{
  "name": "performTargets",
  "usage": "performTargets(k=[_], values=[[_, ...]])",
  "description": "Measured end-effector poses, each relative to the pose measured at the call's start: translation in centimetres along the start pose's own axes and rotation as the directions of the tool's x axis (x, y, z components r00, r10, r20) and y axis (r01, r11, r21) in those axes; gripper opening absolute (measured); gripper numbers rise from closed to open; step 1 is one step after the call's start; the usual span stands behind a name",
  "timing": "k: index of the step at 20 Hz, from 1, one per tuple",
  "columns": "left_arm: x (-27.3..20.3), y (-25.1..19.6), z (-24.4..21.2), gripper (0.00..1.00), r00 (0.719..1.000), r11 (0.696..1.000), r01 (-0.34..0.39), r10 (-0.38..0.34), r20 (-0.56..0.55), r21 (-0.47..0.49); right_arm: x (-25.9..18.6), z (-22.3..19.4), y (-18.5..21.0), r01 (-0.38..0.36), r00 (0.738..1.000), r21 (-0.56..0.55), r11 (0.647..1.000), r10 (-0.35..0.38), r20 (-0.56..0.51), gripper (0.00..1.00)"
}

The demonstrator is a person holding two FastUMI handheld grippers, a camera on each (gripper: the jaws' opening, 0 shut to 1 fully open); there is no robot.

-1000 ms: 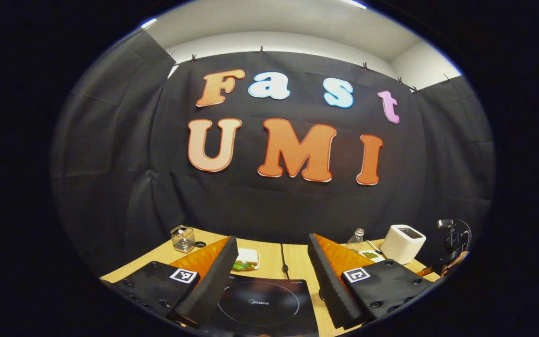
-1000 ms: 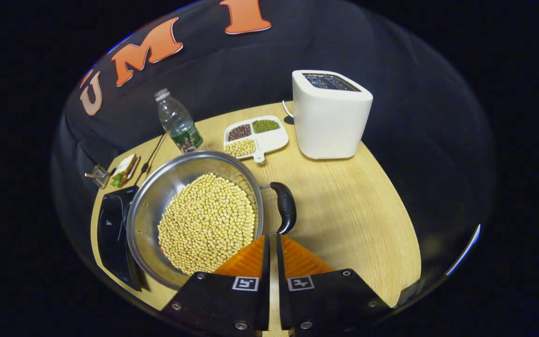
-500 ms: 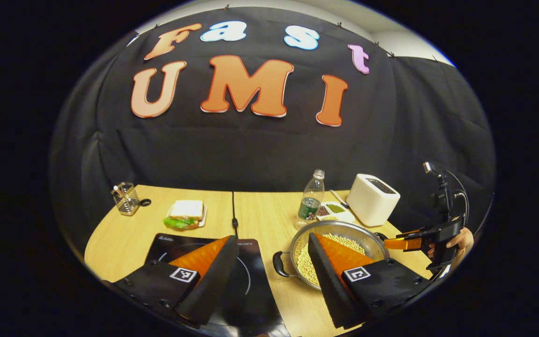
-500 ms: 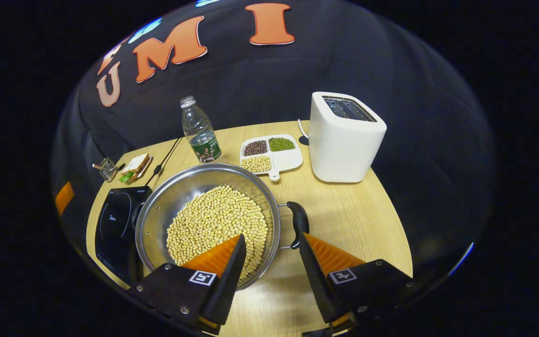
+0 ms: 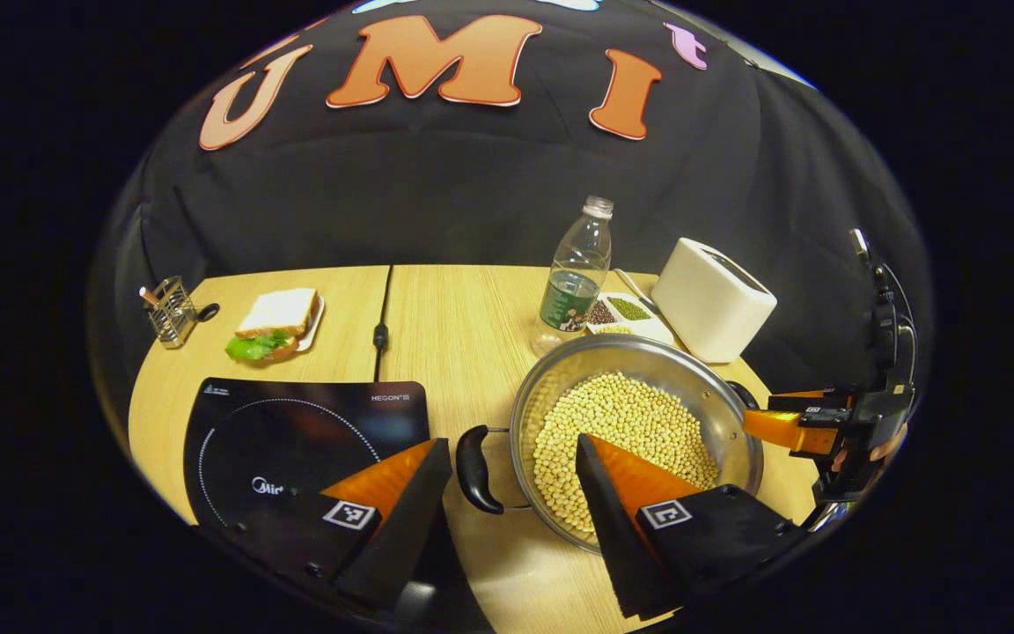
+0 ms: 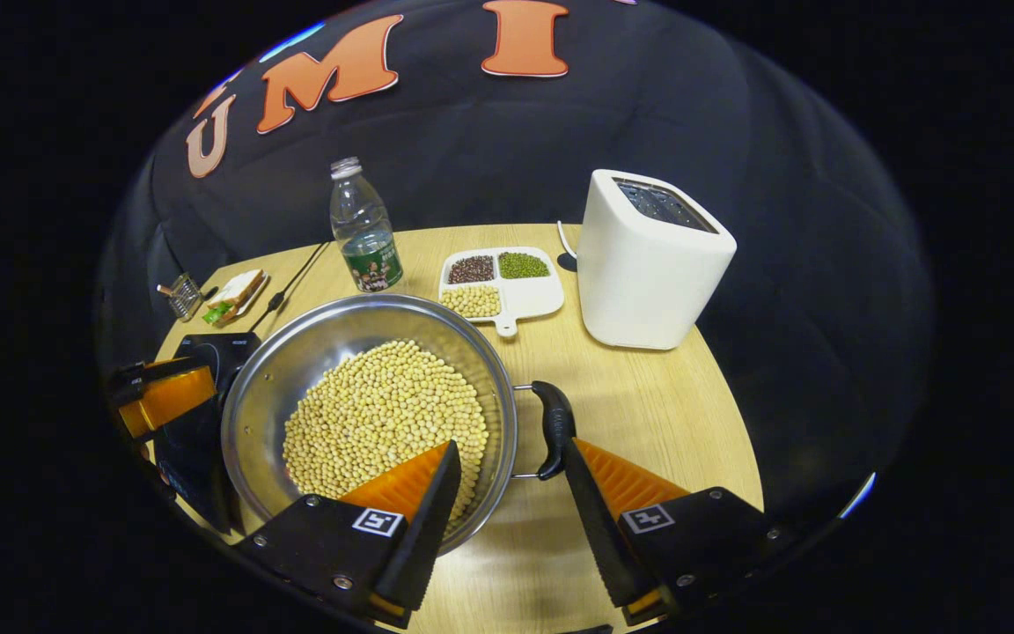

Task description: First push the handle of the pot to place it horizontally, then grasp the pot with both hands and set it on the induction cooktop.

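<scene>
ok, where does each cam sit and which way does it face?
Left gripper view: rides the left gripper, looking over the induction cooktop and the pot's left handle; own open fingers at bottom; a hand with the other gripper far right.
Right gripper view: rides the right gripper, looking down at the pot and its right handle; own open fingers at bottom.
Shared: pot, cooktop, bottle, toaster.

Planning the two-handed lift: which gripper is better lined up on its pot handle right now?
Probably the right gripper: its open fingers bracket the pot's right handle. The left gripper is open beside the left handle, less centred.
</scene>
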State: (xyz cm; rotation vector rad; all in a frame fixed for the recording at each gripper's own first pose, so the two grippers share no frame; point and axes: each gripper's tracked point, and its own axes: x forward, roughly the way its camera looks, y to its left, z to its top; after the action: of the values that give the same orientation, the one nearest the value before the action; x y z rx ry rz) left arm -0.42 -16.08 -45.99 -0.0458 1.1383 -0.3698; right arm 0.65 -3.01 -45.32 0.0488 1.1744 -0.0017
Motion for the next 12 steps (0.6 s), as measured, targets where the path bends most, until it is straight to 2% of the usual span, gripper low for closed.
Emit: performTargets(k=[2,5,7,8,9,10,11,12], values=[[0.6,-0.2,-1.0,0.93,0.999,1.000,-0.024,0.023,-0.047,-0.019,0.5,-0.2,-0.4,0.016,1.000,-0.005,1.000,-0.016,-0.007,0.76],[1.5,0.2,-0.6,0.88,0.998,0.999,-0.048,0.048,-0.042,-0.007,0.9,-0.4,-0.6,0.030,0.999,-0.018,0.999,-0.030,-0.013,0.76],[1.9,1.0,-0.7,0.90,0.996,0.997,-0.082,0.082,-0.045,0.004,1.2,-0.5,-0.6,0.036,0.999,-0.024,0.999,-0.036,-0.015,0.76],[2.2,1.4,-0.9,0.86,0.994,0.995,-0.095,0.095,-0.052,0.003,1.2,-0.6,-0.6,0.038,0.999,-0.030,0.999,-0.038,-0.014,0.76],[2.7,1.4,-1.2,0.86,0.994,0.995,-0.094,0.093,-0.063,-0.013,1.4,-0.5,-0.6,0.042,0.999,-0.036,0.998,-0.043,-0.013,0.76],[3.4,0.8,-1.7,0.87,0.995,0.998,-0.063,0.060,-0.082,-0.029,1.5,-0.6,-0.7,0.047,0.999,-0.042,0.998,-0.048,-0.013,0.76],[3.9,0.9,-2.5,0.90,0.993,0.997,-0.064,0.061,-0.099,-0.034,1.7,-0.6,-0.7,0.052,0.999,-0.048,0.998,-0.053,-0.014,0.76],[4.4,0.7,-2.6,0.89,0.993,0.997,-0.069,0.066,-0.096,-0.032,1.9,-0.7,-0.6,0.054,0.998,-0.054,0.997,-0.055,-0.017,0.76]])
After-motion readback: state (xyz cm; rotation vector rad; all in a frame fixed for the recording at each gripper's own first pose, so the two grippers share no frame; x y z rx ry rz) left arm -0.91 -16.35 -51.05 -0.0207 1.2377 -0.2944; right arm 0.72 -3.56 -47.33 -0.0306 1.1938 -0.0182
